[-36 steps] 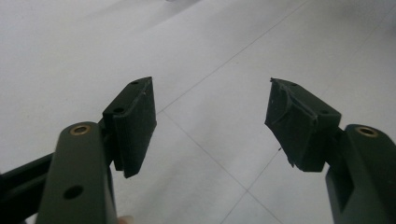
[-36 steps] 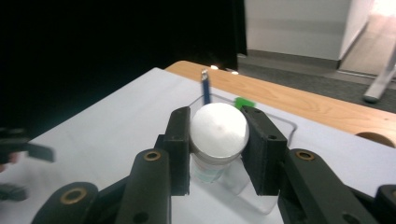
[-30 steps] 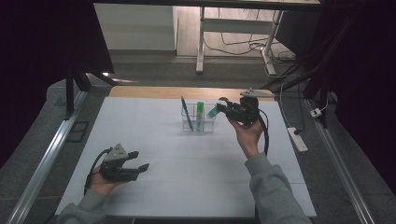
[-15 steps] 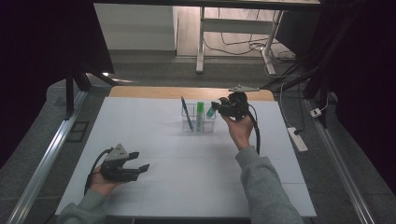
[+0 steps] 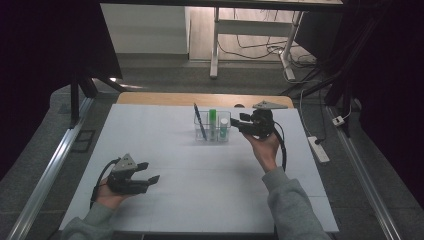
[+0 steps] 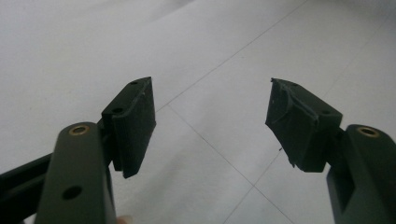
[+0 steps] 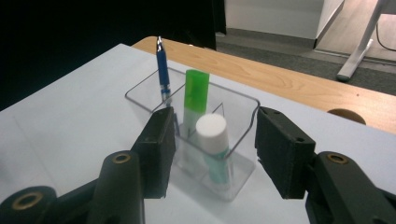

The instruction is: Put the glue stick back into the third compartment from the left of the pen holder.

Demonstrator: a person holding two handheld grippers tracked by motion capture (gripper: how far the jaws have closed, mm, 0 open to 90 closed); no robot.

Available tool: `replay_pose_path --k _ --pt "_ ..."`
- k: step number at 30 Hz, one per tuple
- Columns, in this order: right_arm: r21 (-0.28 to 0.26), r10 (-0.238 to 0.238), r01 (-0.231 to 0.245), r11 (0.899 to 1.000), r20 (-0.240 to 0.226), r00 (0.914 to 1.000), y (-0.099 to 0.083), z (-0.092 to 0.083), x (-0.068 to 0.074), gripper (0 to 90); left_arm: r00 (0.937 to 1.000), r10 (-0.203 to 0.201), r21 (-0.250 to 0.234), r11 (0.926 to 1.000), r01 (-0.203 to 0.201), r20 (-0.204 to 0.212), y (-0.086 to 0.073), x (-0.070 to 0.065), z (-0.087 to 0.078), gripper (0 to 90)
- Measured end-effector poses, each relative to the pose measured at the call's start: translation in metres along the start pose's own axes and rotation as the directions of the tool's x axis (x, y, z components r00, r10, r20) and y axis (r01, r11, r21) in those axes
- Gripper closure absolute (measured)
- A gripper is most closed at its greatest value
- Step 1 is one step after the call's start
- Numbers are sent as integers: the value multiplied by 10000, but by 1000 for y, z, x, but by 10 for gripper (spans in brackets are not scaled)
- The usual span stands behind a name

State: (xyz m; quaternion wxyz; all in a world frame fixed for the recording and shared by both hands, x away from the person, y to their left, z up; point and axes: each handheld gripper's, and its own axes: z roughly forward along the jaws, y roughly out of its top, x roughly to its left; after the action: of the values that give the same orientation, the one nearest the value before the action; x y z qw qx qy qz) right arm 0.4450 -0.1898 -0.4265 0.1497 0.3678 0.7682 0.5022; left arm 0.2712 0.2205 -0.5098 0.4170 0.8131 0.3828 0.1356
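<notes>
Right claw [image 7: 212, 154] open, jaws just widened, nothing gripped. White-capped tube [image 7: 213, 147] directly ahead between jaws, upright in clear holder [image 7: 243, 105]; green tube [image 7: 195, 95] and pen [image 7: 162, 70] beyond. Left claw [image 6: 212, 126] wide, empty, well apart over table [image 6: 70, 46].

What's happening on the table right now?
A person's right gripper sits beside the clear organizer, jaws just opened, pads pressing on nothing. The white-capped tube stands in its near compartment, with a green-capped tube and blue pen behind. The left gripper rests open on the white table, holding nothing.
</notes>
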Motion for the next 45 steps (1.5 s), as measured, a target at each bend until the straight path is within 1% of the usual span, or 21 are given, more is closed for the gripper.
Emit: replay_pose_path --k 6,9,12,15,18,22,27,30,37,42,45 --pt "-107 -2 -1 9999 -243 9997 -15 -19 0 462 10000 -14 1 10000 14 6 0 0 0 324" --pt "-49 -56 54 10000 -290 9996 -23 -29 0 461 10000 -14 6 10000 14 2 0 0 0 324" --pt "108 -162 166 9998 -311 9994 -33 -38 1 459 10000 -20 1 10000 20 -4 0 0 0 324" --pt "209 -142 150 9997 -406 9991 -44 -46 3 457 10000 -32 -13 10000 32 -4 0 1 0 324" --pt "468 -282 300 9985 -391 9988 -56 -54 4 452 10000 -54 -19 10000 54 -12 0 1 0 324" --pt "718 -242 274 9970 -454 9987 -72 -64 7 444 10000 -97 -50 9999 97 -9 1 2 0 324" --pt "942 -228 267 9952 -425 9988 -87 -77 8 442 9999 -113 -52 9999 113 -20 1 2 0 324" --pt "1089 -347 379 9933 -314 9989 -95 -83 8 439 9999 -115 -64 9999 115 -24 1 2 0 324" --pt "1360 -427 451 9897 -206 9989 -114 -99 7 434 9999 -139 -87 9999 139 -26 2 3 0 324" --pt "1510 -393 402 9877 -83 9992 -122 -107 4 432 9999 -138 -87 9999 138 -26 2 3 1 324" --pt "1467 -377 385 9884 -82 9993 -125 -109 2 428 9999 -120 -91 9999 119 -26 2 3 1 324"
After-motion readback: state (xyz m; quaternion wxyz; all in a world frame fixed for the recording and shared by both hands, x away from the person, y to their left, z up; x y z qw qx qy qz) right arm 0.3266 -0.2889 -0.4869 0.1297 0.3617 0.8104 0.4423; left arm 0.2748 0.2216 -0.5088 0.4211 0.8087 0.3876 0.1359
